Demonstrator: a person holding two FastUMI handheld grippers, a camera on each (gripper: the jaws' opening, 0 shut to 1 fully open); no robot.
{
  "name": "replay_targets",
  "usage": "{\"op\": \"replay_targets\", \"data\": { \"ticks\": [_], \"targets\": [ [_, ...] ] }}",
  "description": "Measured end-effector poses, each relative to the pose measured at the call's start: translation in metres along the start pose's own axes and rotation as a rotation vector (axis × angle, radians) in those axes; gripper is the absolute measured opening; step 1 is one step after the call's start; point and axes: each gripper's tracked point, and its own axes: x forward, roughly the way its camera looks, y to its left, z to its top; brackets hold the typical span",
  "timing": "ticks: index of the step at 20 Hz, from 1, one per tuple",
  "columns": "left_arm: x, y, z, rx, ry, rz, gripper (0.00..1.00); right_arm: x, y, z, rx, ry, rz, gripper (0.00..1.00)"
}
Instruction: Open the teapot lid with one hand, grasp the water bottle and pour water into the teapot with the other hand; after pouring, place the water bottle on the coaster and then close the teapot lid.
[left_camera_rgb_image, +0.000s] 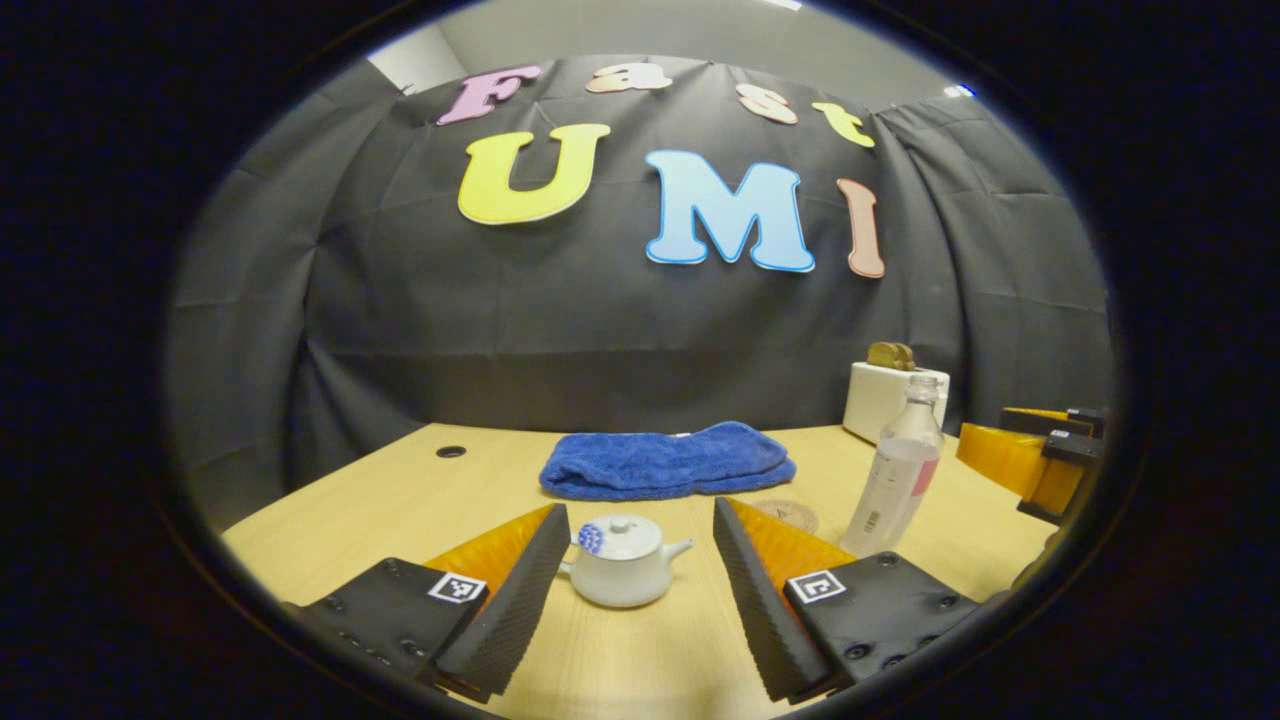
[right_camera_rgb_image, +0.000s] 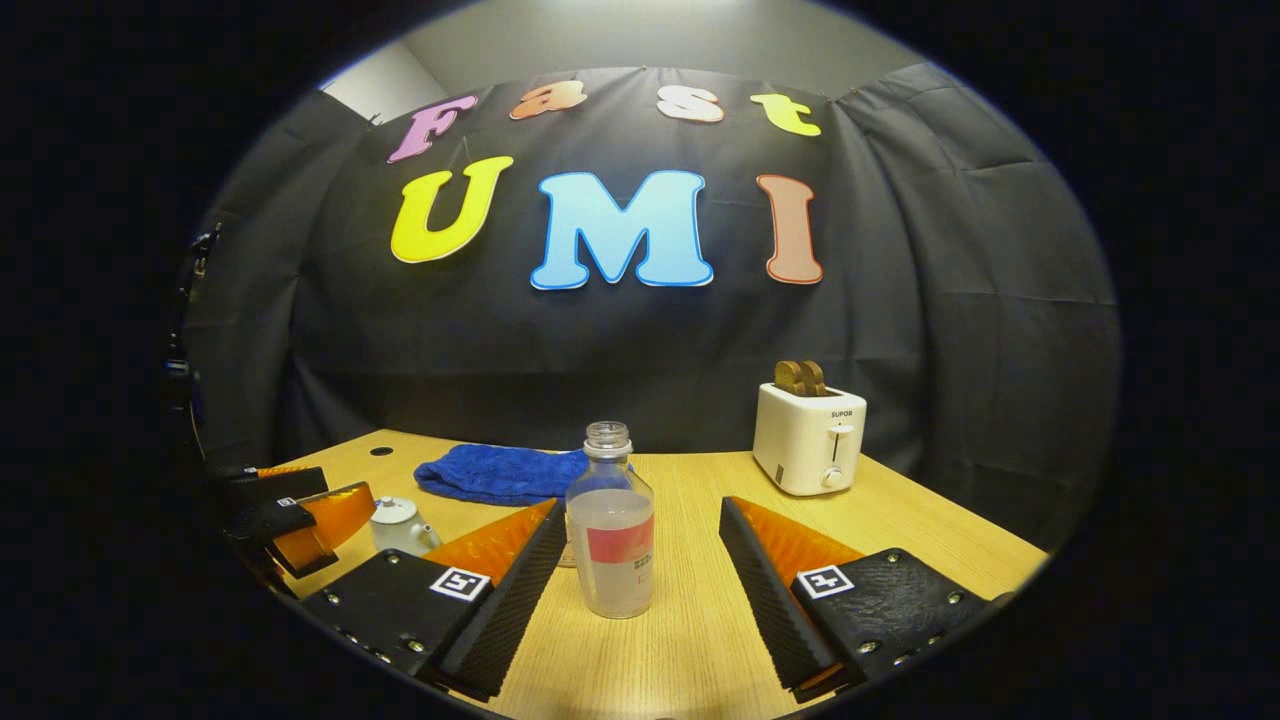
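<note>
A small white teapot (left_camera_rgb_image: 620, 578) with its lid (left_camera_rgb_image: 621, 532) on sits on the wooden table, between the spread fingers of my left gripper (left_camera_rgb_image: 638, 508), which is open and touches nothing. Farther right, a clear uncapped water bottle (left_camera_rgb_image: 897, 480) stands upright beside a round coaster (left_camera_rgb_image: 786, 515). In the right gripper view the bottle (right_camera_rgb_image: 610, 535), partly filled, stands between the fingers of my open right gripper (right_camera_rgb_image: 640, 503), apart from both. The teapot (right_camera_rgb_image: 398, 525) and the left gripper (right_camera_rgb_image: 300, 520) show at the far left there.
A folded blue towel (left_camera_rgb_image: 665, 462) lies behind the teapot. At the back right stands a white toaster (right_camera_rgb_image: 808, 440) with bread in it. The table (left_camera_rgb_image: 400, 500) has a cable hole (left_camera_rgb_image: 451, 451) at the back left. The right gripper (left_camera_rgb_image: 1040, 455) shows at the right edge.
</note>
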Motion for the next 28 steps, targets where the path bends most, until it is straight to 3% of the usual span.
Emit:
{"op": "replay_targets", "data": {
  "ticks": [14,16,18,21,28],
  "targets": [
    [0.071,0.019,-0.019,0.000,0.039,0.000,0.91,0.018,0.003,-0.015,0.006,0.043,0.008,0.96],
    [0.076,0.023,-0.024,0.002,0.048,0.004,0.84,0.021,0.002,-0.019,0.014,0.058,0.007,0.96],
    [0.078,0.021,-0.026,0.005,0.054,-0.006,0.83,0.023,-0.001,-0.024,0.019,0.069,0.000,0.96],
    [0.081,0.019,-0.032,0.008,0.065,-0.009,0.65,0.025,-0.006,-0.027,0.028,0.077,-0.010,0.96],
    [0.085,0.018,-0.041,0.027,0.089,-0.006,0.65,0.025,-0.014,-0.032,0.047,0.088,-0.031,0.96]
  ]
}}
